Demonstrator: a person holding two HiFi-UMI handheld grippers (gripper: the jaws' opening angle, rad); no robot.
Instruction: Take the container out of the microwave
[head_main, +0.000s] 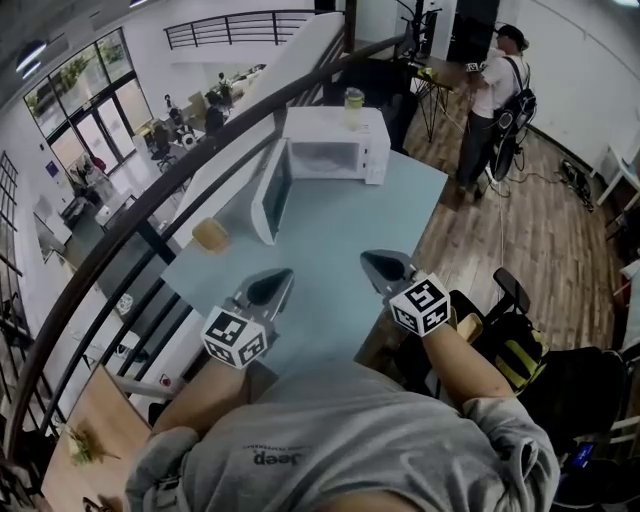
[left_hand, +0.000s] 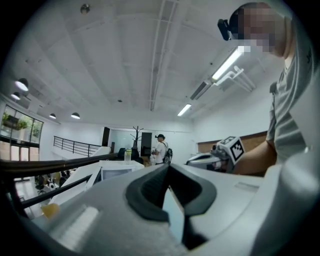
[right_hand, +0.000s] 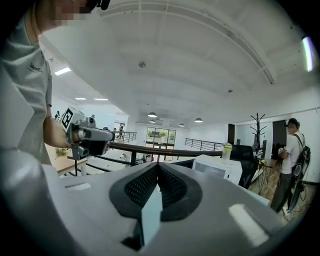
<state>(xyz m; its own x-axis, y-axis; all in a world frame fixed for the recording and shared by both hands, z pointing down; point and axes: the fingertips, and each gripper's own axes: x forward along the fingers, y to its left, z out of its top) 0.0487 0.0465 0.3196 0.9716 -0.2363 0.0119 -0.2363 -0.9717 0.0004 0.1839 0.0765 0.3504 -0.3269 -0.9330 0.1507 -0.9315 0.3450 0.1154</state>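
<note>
A white microwave (head_main: 335, 145) stands at the far end of the pale blue table (head_main: 330, 240), its door (head_main: 270, 190) swung open to the left. Its cavity looks pale, and I cannot make out anything inside. A small tan container (head_main: 211, 235) sits on the table left of the door, and shows low at the left of the left gripper view (left_hand: 49, 210). My left gripper (head_main: 275, 287) and right gripper (head_main: 385, 268) hover over the near part of the table, well short of the microwave. Both are shut and hold nothing (left_hand: 167, 167) (right_hand: 158, 165).
A pale green bottle (head_main: 354, 108) stands on top of the microwave. A dark railing (head_main: 150, 215) runs along the table's left side. A person (head_main: 495, 95) stands on the wooden floor at the back right. Bags lie on the floor by my right side (head_main: 515, 345).
</note>
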